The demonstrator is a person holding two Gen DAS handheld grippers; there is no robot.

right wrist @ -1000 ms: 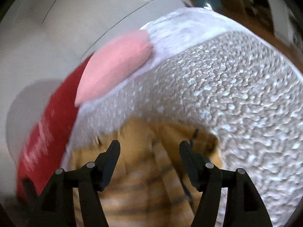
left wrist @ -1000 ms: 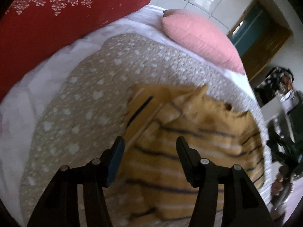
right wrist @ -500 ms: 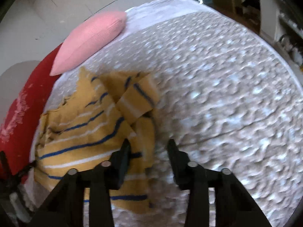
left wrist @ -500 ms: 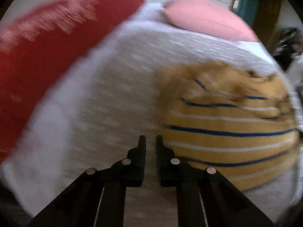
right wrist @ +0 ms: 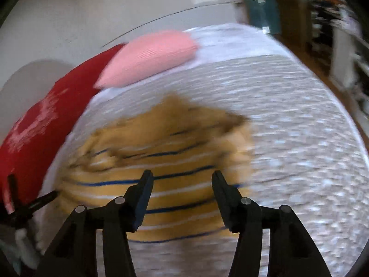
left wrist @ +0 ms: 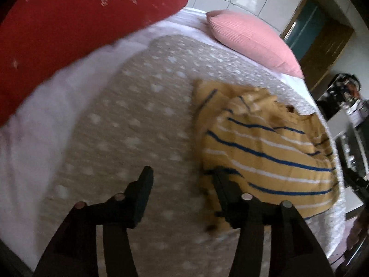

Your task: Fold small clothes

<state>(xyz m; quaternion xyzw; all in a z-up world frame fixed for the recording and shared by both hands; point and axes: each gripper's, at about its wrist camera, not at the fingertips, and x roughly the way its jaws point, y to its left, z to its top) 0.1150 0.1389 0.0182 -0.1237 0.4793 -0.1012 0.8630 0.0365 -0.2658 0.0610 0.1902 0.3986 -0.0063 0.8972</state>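
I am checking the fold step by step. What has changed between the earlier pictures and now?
Both grippers opened again: the left gripper was nearly shut half a second ago, the right gripper narrower. Neither holds the yellow striped garment, which now lies bunched, its folded sleeve no longer showing. The pink pillow, red blanket and dotted quilt stayed put.

The mustard-yellow knitted garment (left wrist: 265, 152) carries blue and white stripes; the beige quilted bedspread (left wrist: 138, 120) is white-dotted. A plain pink ribbed cushion (left wrist: 251, 39) adjoins a red white-flowered fabric (left wrist: 76, 20).
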